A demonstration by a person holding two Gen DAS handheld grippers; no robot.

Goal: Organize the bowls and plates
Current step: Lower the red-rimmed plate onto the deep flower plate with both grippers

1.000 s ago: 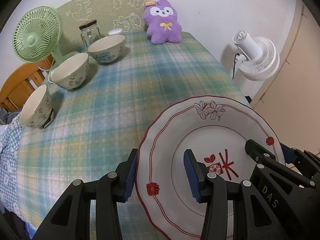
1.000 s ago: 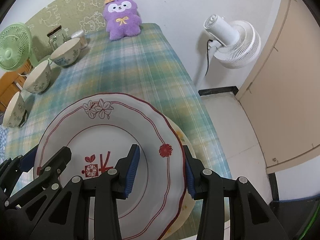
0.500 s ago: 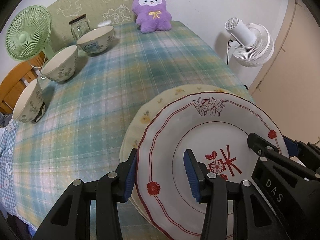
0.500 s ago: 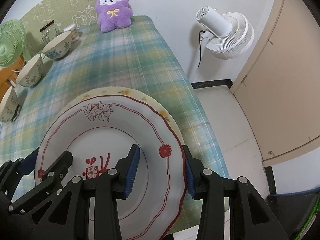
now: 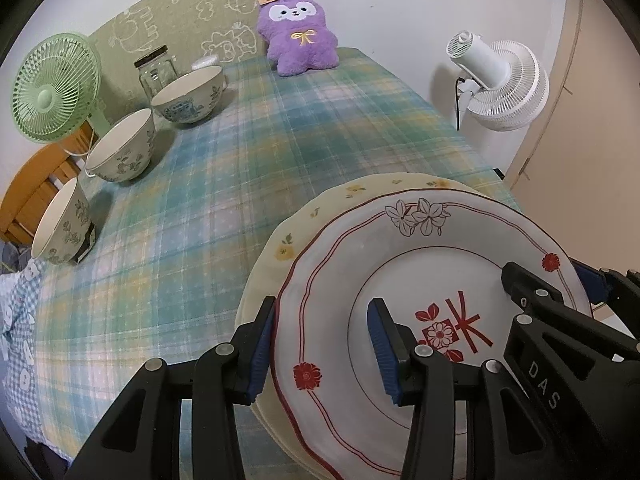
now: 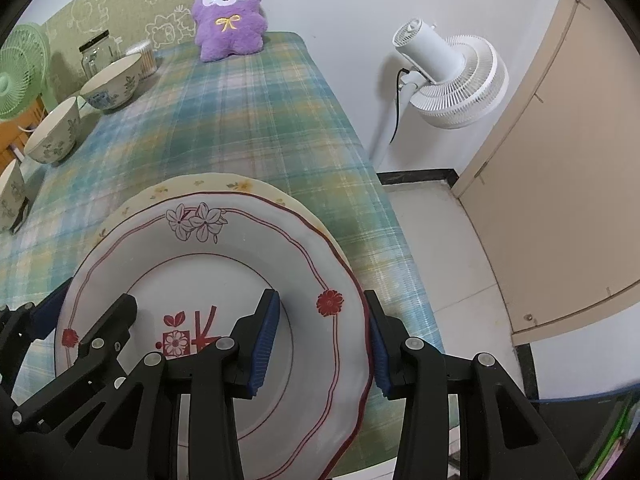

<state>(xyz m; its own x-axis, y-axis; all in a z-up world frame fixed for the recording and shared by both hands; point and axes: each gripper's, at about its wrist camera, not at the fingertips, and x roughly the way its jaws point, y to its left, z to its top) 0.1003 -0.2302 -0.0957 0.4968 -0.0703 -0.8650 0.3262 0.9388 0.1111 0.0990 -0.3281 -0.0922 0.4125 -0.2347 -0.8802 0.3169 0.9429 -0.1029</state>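
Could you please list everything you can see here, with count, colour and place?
red-trim plate: 1, white with red flowers, held over the yellow plate
yellow plate: 1, cream with yellow flowers, on the cloth beneath
bowls: 3, cream with leaf or blue print, along the left edge
jar: 1, clear with dark lid, behind the bowls
plush: 1, purple, far end by the wall
green fan: 1, far left
white fan: 1, right of the table
cloth: 1, green-blue plaid, covering the table
left tongs: black with blue pads, gripping the plate's left rim
right tongs: same, gripping the right rim
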